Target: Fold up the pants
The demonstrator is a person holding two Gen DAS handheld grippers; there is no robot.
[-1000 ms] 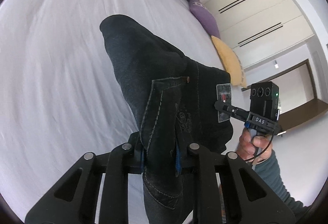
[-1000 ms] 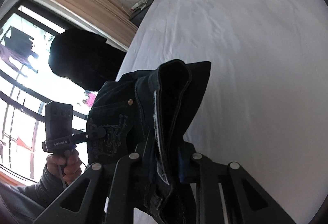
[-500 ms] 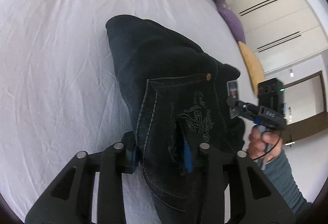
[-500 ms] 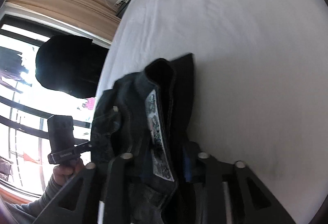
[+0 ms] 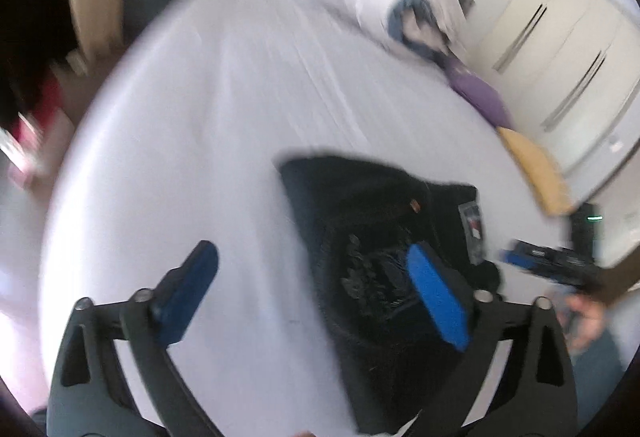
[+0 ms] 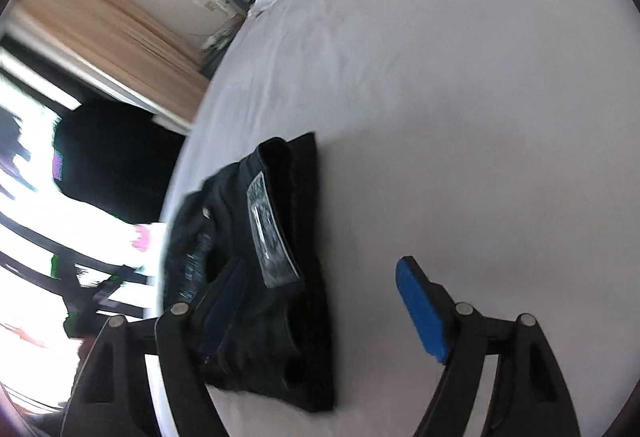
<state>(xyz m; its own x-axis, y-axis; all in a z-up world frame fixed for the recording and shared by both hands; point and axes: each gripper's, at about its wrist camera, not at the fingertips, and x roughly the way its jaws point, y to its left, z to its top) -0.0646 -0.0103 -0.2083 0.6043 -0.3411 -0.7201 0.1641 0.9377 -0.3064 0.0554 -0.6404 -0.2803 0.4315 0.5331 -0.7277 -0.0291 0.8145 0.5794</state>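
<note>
The dark denim pants (image 5: 372,221) lie folded in a compact bundle on the white bed sheet (image 5: 192,125); the view is blurred. My left gripper (image 5: 312,251) hangs above their near edge, its jaws opening wide, with neither blue pad touching the cloth. In the right wrist view the pants (image 6: 264,221) show a silver waist label facing up. My right gripper (image 6: 320,263) is over their near end, jaws opening; its left finger (image 6: 224,297) crosses above the denim and the right pad (image 6: 416,301) is over bare sheet (image 6: 460,117). The right gripper (image 5: 540,265) also shows at the right of the left wrist view, held by a hand (image 5: 584,317).
A rolled white and blue duvet (image 5: 404,5), a purple pillow (image 5: 480,93) and a yellow pillow (image 5: 536,165) line the bed's far side. Cream wardrobe doors (image 5: 568,37) stand behind. A beige curtain (image 6: 112,33) and a bright window (image 6: 24,237) are past the bed's left edge.
Both grippers have let go of the pants and their jaws have spread wide. The pants now rest folded on the sheet. The left gripper has pulled back and its view swung upward.
</note>
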